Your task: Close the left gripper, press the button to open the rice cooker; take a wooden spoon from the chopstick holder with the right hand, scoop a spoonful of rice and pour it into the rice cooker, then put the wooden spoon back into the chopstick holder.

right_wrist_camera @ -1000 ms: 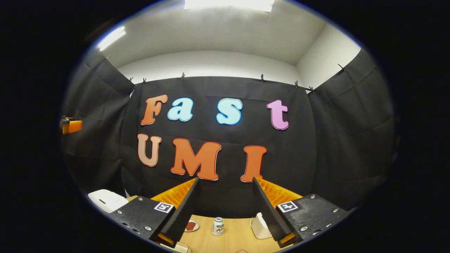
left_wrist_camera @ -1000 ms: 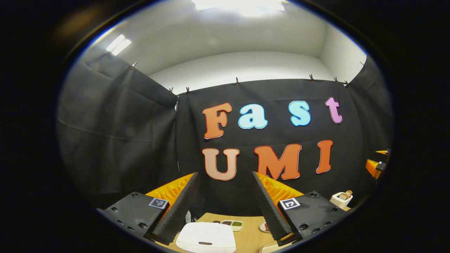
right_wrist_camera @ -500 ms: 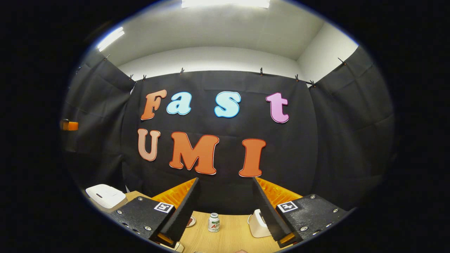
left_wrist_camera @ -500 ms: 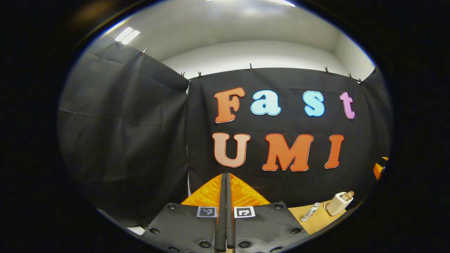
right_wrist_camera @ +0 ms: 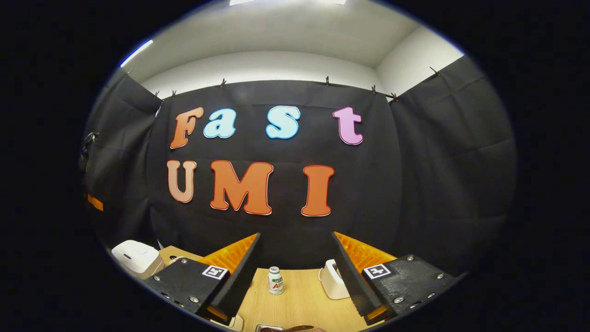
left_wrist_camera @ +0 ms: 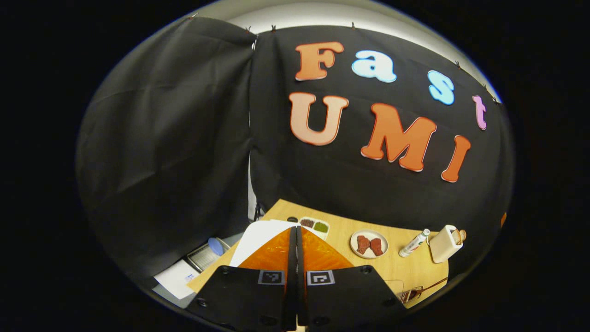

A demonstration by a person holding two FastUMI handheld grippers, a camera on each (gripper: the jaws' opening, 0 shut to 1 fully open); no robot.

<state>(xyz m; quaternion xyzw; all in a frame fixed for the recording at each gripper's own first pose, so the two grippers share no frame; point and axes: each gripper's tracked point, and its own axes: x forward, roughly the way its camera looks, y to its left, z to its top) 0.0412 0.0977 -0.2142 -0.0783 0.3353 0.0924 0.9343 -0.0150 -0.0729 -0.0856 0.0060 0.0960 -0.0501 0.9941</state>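
Wooden counter [left_wrist_camera: 401, 267] fills the lower part of the left gripper view, where the left tongs [left_wrist_camera: 295, 240] are pressed together with nothing between them, their tips over the white rice cooker [left_wrist_camera: 258, 235]; to the right lie a divided dish [left_wrist_camera: 314, 226], a plate [left_wrist_camera: 368, 243] with reddish pieces, a tube [left_wrist_camera: 413, 243] and the cream chopstick holder [left_wrist_camera: 444, 243] with the wooden spoon [left_wrist_camera: 460, 235] standing in it. In the right gripper view the right tongs [right_wrist_camera: 295, 272] gape wide and empty above the counter, a small bottle [right_wrist_camera: 275, 280] and the chopstick holder [right_wrist_camera: 331, 280] between their fingers farther off, the rice cooker [right_wrist_camera: 136, 258] closed at far left
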